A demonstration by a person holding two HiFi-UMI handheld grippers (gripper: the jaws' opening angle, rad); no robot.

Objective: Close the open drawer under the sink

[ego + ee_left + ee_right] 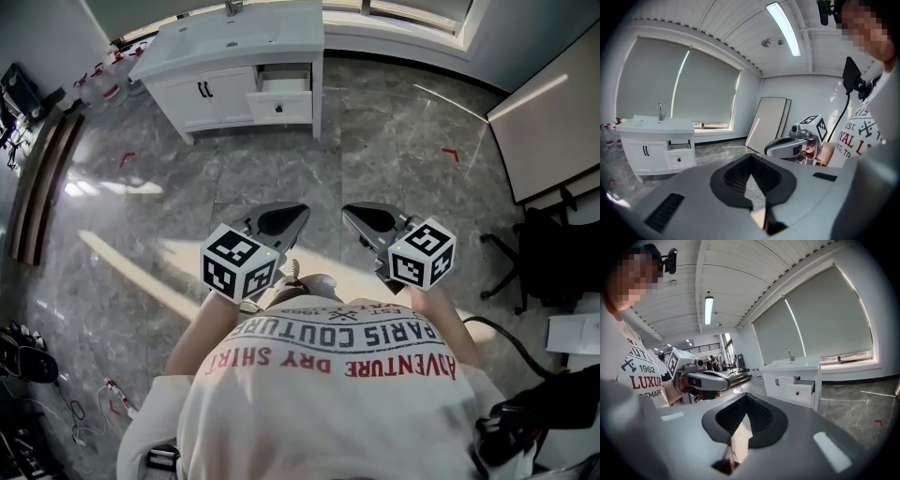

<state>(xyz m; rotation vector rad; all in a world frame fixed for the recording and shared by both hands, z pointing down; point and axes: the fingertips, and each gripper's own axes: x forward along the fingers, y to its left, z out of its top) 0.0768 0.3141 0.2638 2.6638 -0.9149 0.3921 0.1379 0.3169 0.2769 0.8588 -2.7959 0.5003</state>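
Far left, long planks (42, 183) lie along the wall. Right of them, across the room, stands the white sink cabinet (187, 66). The drawer (281, 106) on its right side is pulled out, its front proud of the 2 doors (220, 98) beside it. Bare marble floor (281, 169) separates it from the person, so it is well out of reach.

The left gripper (294, 214) is held before the chest, jaws pressed together on nothing. The right gripper (353, 216), just beside it, is likewise closed and empty. Further right are a pale board (553, 117) and a black chair (539, 258), with a cable (506, 337) on the floor near the person.

I judge the approach itself the first hazard, since that cable could snag a foot. At the drawer, a narrow closed tip pushing off-centre may skid across the smooth front, and too hard a shove would slam it.
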